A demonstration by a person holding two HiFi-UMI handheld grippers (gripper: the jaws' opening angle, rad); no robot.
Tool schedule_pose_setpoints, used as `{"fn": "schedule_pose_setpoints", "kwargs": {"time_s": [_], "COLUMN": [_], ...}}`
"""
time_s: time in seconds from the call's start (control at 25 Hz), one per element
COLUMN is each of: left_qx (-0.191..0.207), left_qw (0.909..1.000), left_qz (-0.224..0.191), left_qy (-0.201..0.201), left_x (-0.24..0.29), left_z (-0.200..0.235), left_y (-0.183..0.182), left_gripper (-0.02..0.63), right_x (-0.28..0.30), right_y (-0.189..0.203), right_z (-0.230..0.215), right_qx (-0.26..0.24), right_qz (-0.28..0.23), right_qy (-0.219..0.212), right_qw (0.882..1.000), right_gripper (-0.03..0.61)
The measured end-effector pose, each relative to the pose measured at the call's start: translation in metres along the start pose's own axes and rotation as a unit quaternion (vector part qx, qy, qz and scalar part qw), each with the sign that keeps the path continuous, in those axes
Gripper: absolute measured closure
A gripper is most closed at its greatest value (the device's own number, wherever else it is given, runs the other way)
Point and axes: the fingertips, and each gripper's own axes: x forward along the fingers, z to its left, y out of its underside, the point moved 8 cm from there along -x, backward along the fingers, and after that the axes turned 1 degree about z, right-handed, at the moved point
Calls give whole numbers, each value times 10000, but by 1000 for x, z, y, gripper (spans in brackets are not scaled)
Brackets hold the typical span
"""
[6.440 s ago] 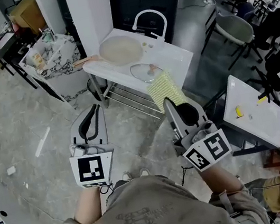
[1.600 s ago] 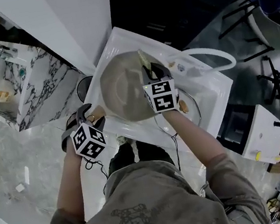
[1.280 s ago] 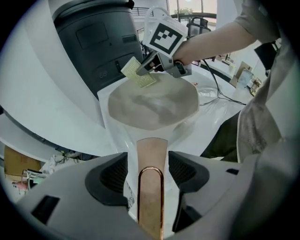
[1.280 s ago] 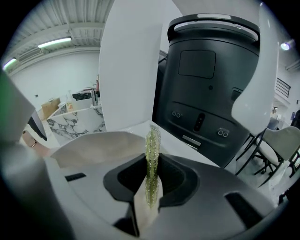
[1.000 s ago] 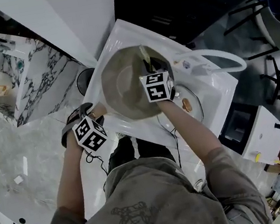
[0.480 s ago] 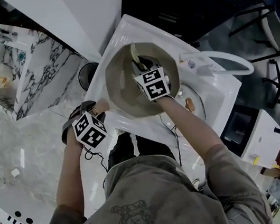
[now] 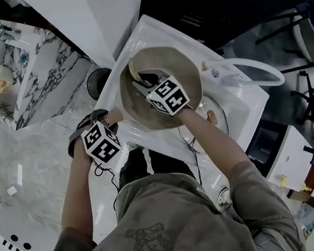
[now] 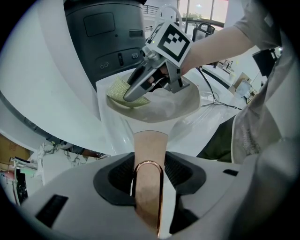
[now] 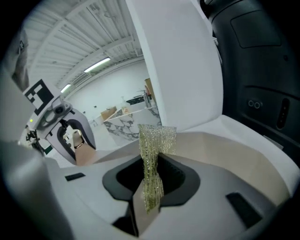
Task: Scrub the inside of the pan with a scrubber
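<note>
we look down on a white table (image 7: 155, 29) bearing a round beige pan (image 7: 186, 71). our left gripper (image 8: 149, 176) is clamped on the pan's pinkish handle (image 8: 150, 150). our right gripper (image 9: 150, 187) reaches inside the pan, pinching a yellow-green mesh scrubber (image 9: 152, 154) near the rim.

No readable text, label or number shows anywhere.

pan handle (image 7: 113, 118) mostly hidden under the left gripper (image 7: 98, 124), scrubber (image 7: 133, 71) largely covered by the right gripper (image 7: 142, 84), only its tip showing ahead
</note>
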Motion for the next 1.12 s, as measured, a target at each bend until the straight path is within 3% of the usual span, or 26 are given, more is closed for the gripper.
{"fn": "schedule_pose_setpoints", "kwargs": {"time_s": [0.16, 0.44, 0.68, 0.96, 1.04, 1.12], "left_qx": [-62, -119, -121, -112, -89, -60], "left_qw": [10000, 9998, 9999, 9999, 9999, 9999], "left_qz": [-37, -87, -67, -65, -80, -58], "left_qy": [48, 98, 95, 81, 83, 72], "left_x": [0, -1, -2, -2, -1, -2], "left_z": [1, -1, -1, -1, -1, -1], "left_y": [1, 0, -1, -1, 0, 2], "left_gripper": [413, 413, 413, 413, 413, 413], "right_x": [-1, -21, -48, -88, -101, -113], "right_y": [2, 18, 37, 40, 34, 23], "right_z": [19, 41, 66, 73, 70, 63], "right_qx": [-119, 382, 43, 496, 687, 686], "right_qz": [197, 786, 1365, 1146, 916, 594], "right_qy": [-808, -1856, -2544, -3089, -3030, -2646], "right_qw": [9965, 9787, 9574, 9429, 9461, 9601], "right_gripper": [491, 495, 497, 500, 502, 505]}}
